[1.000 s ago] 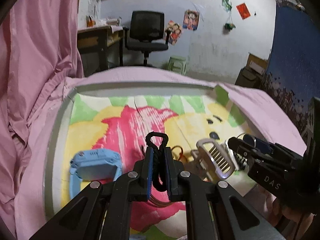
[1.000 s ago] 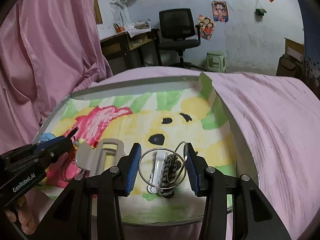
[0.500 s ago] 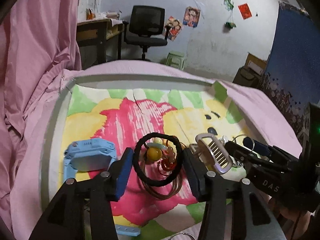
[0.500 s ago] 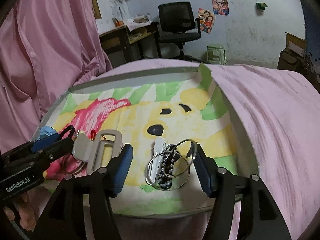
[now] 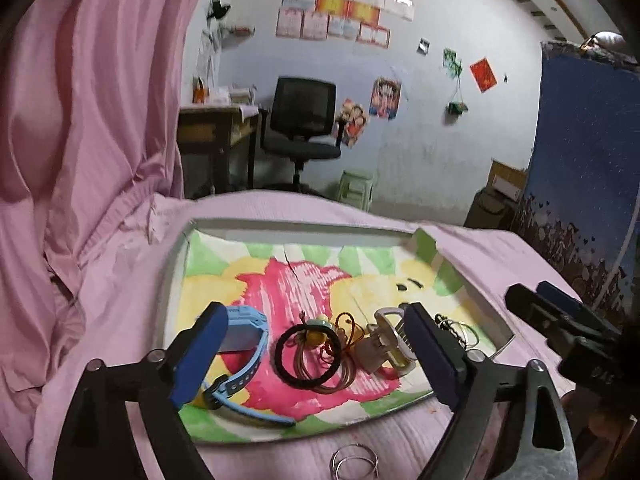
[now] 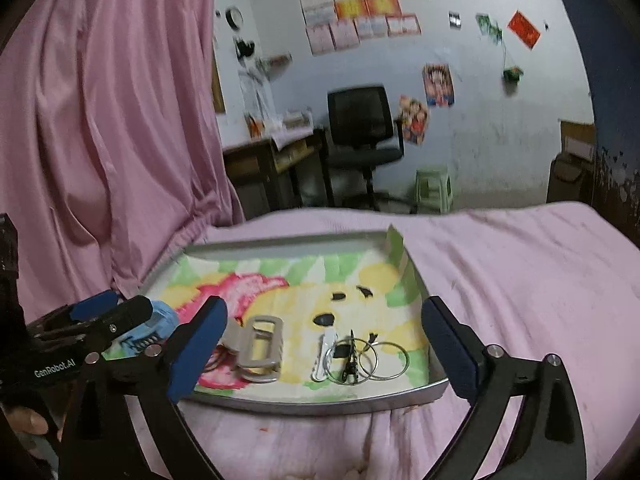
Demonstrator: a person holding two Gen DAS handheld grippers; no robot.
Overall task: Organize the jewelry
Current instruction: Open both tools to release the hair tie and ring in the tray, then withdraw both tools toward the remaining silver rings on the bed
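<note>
Both grippers hung over the near edge of the tray (image 5: 176,280), jaws spread wide, nothing in either. The left gripper (image 5: 316,356) looked down on the black hair tie (image 5: 307,353), which lay flat on the pink patch of the tray liner, directly fwd of and between its fingers, a round loop w/ no long axis to speak of; bead charm and brown cords tangled inside and just beside it. Blue watch (image 5: 240,344) lay to its left, partly behind the left finger; grey hair claw (image 5: 384,346) to its right. The right gripper (image 6: 324,352) faced the thin metal rings (image 6: 384,360) and the white clip (image 6: 325,354), lying fwd of and between its fingers nr the tray's right wall; the clip's long axis ran roughly away from the camera. A pair of loose rings (image 5: 354,465) sat on the pink sheet outside the tray, below the left gripper, so the left was prob. nearer for that pick. Vs 1 s ago: the left had been clamped on the black tie, the right closed round a ring; both items were now lying in the tray, jaws let go, and both tools had pulled back and up, so more of the room showed.
</note>
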